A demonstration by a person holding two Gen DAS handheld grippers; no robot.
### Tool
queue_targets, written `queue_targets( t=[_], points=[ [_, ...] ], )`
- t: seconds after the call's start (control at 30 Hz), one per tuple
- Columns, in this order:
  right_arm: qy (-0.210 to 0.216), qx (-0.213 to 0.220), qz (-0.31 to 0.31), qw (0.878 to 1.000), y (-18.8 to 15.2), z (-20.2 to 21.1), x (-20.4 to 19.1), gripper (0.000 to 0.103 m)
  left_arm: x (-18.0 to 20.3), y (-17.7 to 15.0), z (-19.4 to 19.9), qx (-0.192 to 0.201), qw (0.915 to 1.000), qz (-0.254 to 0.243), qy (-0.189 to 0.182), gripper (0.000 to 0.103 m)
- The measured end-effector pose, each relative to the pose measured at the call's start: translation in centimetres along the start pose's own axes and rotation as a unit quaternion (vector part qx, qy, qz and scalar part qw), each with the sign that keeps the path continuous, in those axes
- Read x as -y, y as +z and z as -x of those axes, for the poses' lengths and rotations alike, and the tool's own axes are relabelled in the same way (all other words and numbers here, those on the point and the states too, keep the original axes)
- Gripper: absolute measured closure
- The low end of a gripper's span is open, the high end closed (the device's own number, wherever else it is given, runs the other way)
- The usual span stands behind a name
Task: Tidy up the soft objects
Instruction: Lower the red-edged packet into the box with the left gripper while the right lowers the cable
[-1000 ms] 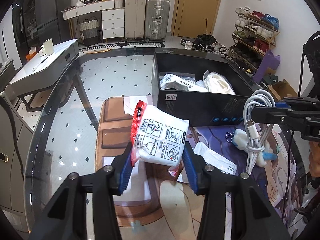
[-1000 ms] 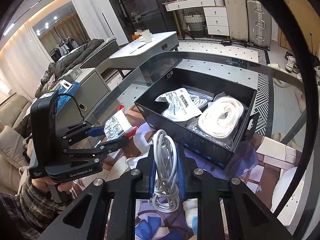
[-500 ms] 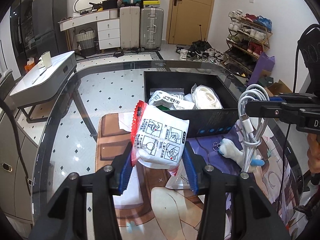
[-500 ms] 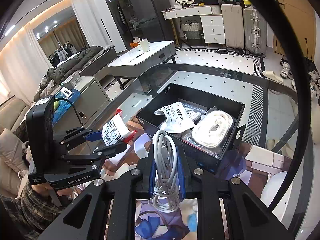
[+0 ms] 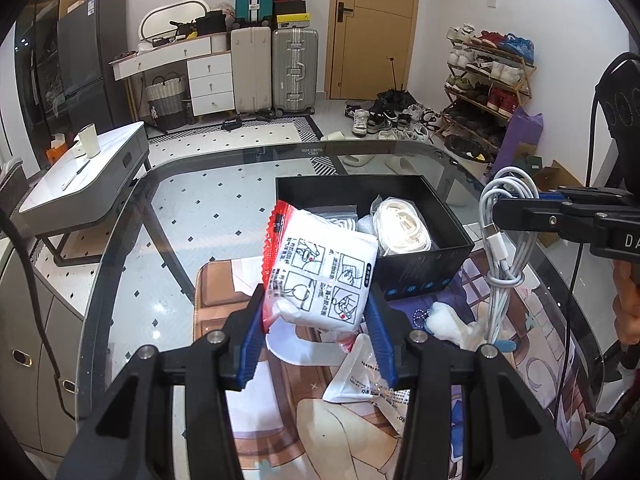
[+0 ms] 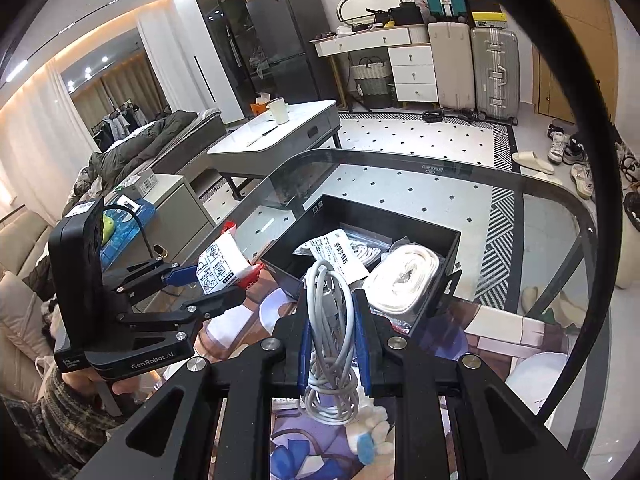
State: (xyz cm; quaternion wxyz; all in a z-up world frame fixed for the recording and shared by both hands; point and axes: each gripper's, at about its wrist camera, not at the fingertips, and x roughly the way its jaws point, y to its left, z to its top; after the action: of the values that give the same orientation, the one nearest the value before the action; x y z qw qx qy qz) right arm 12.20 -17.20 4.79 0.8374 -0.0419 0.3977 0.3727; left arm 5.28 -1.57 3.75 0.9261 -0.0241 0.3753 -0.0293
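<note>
Left tool (image 5: pixel 316 336) grips a white, red-edged plastic packet (image 5: pixel 320 276); right tool (image 6: pixel 331 340) grips a coiled white cable (image 6: pixel 330 320), frame centre, before black open box (image 6: pixel 288 236).

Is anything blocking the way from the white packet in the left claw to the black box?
Nothing visible blocks it. The left claw holds the white packet in the air, short of the near wall of the open-topped black box. The box already holds a coiled white bundle and bagged items.
</note>
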Motion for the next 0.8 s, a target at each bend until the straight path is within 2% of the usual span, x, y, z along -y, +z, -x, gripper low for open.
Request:
queue_targets(
  t=[0.3,0.8],
  points=[
    [-0.004,0.016,0.004,1.000,1.5,1.3,0.1,0.084,0.2,1.4,-0.2,0.007,0.9999,-0.004,-0.007,0.058],
    [-0.010,0.031,-0.013,0.999,3.3,1.2,0.9,0.084,0.8,3.2,-0.7,0.012,0.9997,-0.022,-0.002,0.058]
  ],
)
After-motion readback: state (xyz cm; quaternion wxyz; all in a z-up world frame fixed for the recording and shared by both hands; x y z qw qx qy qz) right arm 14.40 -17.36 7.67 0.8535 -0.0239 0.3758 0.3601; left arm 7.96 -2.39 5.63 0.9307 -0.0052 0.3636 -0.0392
